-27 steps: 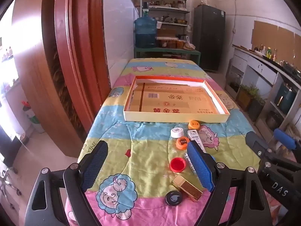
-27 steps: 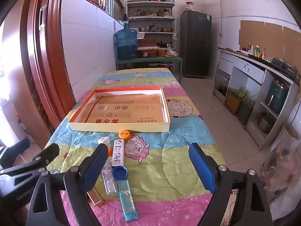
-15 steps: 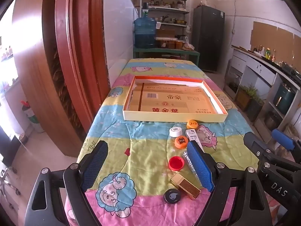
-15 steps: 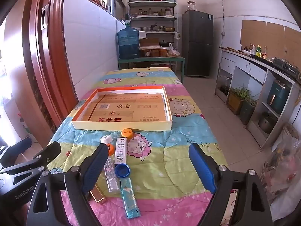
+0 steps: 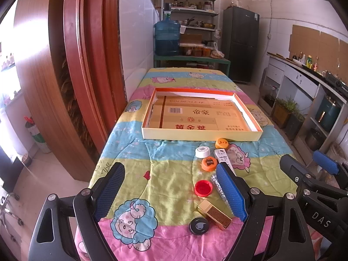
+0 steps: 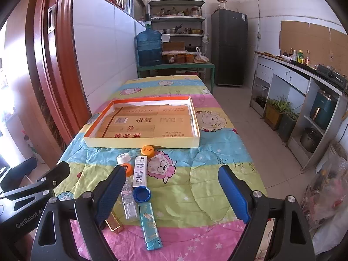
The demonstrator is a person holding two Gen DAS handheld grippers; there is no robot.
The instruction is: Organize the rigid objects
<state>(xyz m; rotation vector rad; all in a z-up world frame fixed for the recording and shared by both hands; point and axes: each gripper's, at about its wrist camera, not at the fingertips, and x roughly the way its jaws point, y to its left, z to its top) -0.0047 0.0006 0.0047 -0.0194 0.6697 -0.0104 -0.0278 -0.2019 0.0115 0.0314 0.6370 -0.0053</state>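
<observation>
Both the left hand-held gripper (image 5: 171, 193) and right hand-held gripper (image 6: 171, 193) gape wide, empty, above the desk (image 5: 169, 174); the round red plastic cap (image 5: 203, 188) lies between the left one's fingers.

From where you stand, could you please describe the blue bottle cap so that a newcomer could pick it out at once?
Start at the shallow cardboard tray on the cartoon-print tablecloth and come toward the camera along the line of small items. Just past the white Hello Kitty lighter lies the blue cap, open side up, with a teal lighter nearer still. It is the only blue cap; the others there are orange or white.
</observation>
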